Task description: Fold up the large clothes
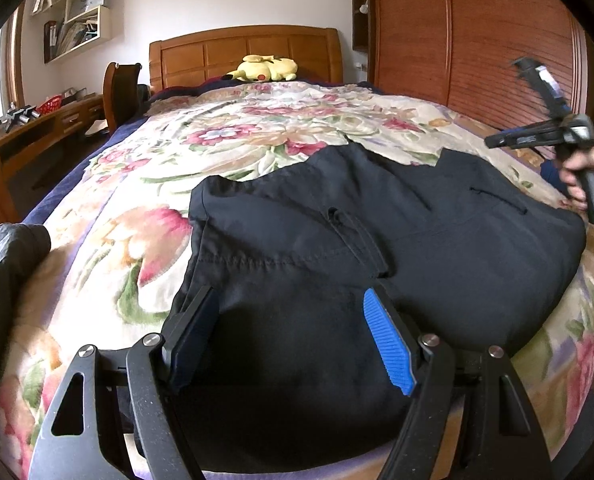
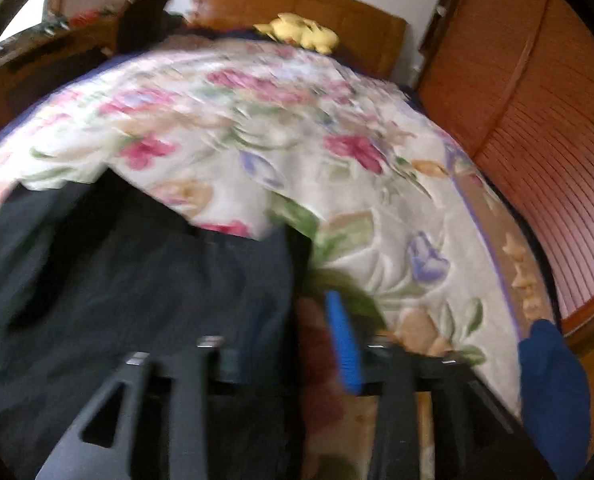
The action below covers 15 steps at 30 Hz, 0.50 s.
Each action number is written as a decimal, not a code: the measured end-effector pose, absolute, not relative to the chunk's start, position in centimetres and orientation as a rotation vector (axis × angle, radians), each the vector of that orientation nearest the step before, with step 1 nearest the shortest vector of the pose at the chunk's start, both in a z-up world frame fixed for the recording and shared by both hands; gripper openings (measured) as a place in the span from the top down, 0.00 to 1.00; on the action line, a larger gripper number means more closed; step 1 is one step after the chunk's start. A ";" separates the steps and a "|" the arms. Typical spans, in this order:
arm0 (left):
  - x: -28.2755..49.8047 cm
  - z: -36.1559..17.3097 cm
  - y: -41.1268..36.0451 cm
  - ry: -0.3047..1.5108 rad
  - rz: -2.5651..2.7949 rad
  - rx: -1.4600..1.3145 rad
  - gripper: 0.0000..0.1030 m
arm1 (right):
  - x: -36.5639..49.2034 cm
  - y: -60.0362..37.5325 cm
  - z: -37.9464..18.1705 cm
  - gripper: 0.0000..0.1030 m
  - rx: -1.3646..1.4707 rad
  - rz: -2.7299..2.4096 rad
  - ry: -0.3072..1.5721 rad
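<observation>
A black garment [image 1: 377, 220] with stitched seams and a slit pocket lies folded on the floral blanket [image 1: 217, 140] near the bed's front edge. My left gripper [image 1: 291, 296] hovers over its near part, open wide, with cloth showing below the gap and neither pad pressing on it. A hand [image 1: 589, 172] holds my right gripper [image 1: 503, 104] up in the air past the garment's right end, with its fingers spread. The right wrist view is blurred. There the right gripper [image 2: 293, 340] is open and empty, and the black garment [image 2: 117, 280] lies to its left.
A yellow plush toy [image 1: 267, 68] lies by the wooden headboard [image 1: 245, 52]. A slatted wooden wardrobe [image 1: 477, 40] runs along the right side, and a desk [image 1: 37, 128] and a chair [image 1: 121, 92] stand on the left. Dark grey cloth [image 1: 5, 264] is bunched at the left edge. Blue cloth [image 2: 553, 392] hangs at the right.
</observation>
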State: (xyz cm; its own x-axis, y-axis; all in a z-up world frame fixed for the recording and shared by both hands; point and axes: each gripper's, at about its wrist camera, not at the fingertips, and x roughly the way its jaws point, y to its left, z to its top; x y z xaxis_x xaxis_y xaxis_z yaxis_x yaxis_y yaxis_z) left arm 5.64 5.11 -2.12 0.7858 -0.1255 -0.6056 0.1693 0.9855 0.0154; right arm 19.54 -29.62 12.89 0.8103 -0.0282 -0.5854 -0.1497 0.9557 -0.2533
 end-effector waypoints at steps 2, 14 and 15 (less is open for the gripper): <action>5.6 -2.3 5.1 0.657 -0.158 0.080 0.26 | 16.5 -28.4 12.7 0.51 -0.288 0.136 0.592; 5.8 -3.1 4.6 0.686 -0.152 0.109 0.26 | 5.8 -21.4 6.3 0.48 -0.244 0.443 0.514; 5.7 -3.2 4.6 0.688 -0.151 0.108 0.26 | 5.5 -20.9 5.7 0.48 -0.258 0.445 0.513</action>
